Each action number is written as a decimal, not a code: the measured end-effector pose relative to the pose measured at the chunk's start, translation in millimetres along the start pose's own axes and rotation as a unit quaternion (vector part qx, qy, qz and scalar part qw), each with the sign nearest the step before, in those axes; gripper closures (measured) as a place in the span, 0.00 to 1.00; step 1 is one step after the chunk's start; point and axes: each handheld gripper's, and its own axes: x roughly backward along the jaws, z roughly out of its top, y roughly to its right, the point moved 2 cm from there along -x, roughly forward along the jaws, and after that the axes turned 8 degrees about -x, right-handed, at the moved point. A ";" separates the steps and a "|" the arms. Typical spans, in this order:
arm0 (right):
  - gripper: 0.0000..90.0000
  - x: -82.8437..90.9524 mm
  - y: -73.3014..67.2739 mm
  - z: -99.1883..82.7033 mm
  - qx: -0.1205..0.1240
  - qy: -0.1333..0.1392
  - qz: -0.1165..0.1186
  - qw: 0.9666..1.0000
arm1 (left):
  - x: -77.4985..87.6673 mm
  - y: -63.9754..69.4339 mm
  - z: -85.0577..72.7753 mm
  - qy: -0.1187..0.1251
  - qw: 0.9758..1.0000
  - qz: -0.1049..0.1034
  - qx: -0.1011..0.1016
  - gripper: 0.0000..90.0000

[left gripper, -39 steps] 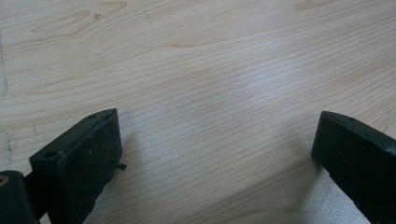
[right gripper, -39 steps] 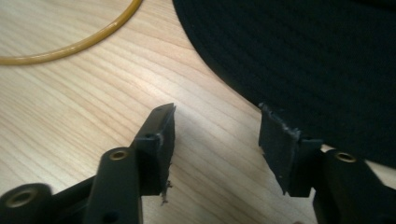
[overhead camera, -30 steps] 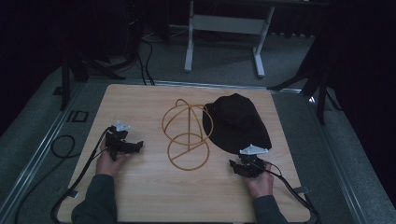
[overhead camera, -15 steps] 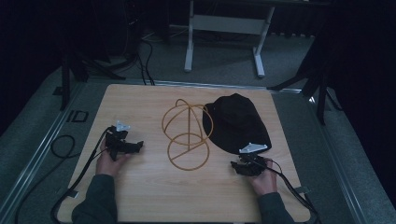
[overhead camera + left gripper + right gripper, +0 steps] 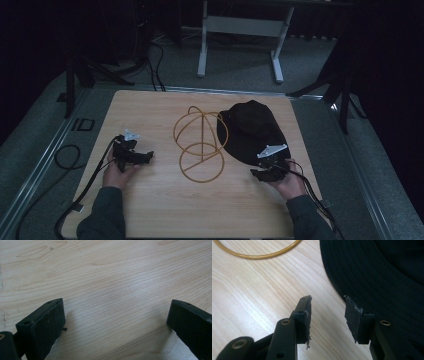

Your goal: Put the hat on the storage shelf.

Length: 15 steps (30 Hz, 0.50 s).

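I'm holding my left gripper [image 5: 142, 157] low over the left part of the wooden table [image 5: 150, 210], my left hand [image 5: 116, 172] wrapped around it, its cable [image 5: 82, 192] trailing back off the near edge; in the left gripper view its jaws are standing wide apart with nothing but bare wood grain [image 5: 112, 290] between them, so it's gaping and gripping nothing. Moving right, a wire hat stand [image 5: 201, 142] in yellowish metal is sitting near the table's middle, its ring base flat on the wood and its hoops rising behind, well apart from my left gripper. Just beside it to the right a black hat [image 5: 252, 130] is lying flat on the table, its edge touching or overlapping the wire hoops, I can't tell which. At the right, my right hand [image 5: 285, 182] is holding my right gripper [image 5: 259, 172] at the near edge of the hat's brim. In the right gripper view [image 5: 328, 311] the jaws are parted, one over bare wood, the other over the stitched brim [image 5: 374, 277], the brim's edge running between them; whether they're touching the fabric I can't tell, they aren't clamping it. An arc of the stand's ring [image 5: 259, 255] is showing at that view's upper left.
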 end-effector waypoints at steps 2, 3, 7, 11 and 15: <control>0.63 5.6 3.1 4.1 0.011 -0.006 0.007 1.000 | 0.0 0.0 0.0 0.000 1.000 0.000 0.000 0.02; 0.63 5.6 3.1 4.1 0.011 -0.006 0.007 1.000 | 0.0 0.0 0.0 0.000 1.000 0.000 0.000 0.02; 0.63 13.3 7.0 9.8 0.023 -0.014 0.017 0.999 | 0.0 0.0 0.0 0.000 1.000 0.000 0.000 0.02; 0.63 19.0 10.3 14.9 0.042 -0.027 0.019 0.999 | 0.0 0.0 0.0 0.000 1.000 0.000 0.000 0.02; 0.62 26.0 13.9 22.4 0.053 -0.044 0.019 0.997 | 0.0 0.0 0.0 0.000 1.000 0.000 0.000 0.02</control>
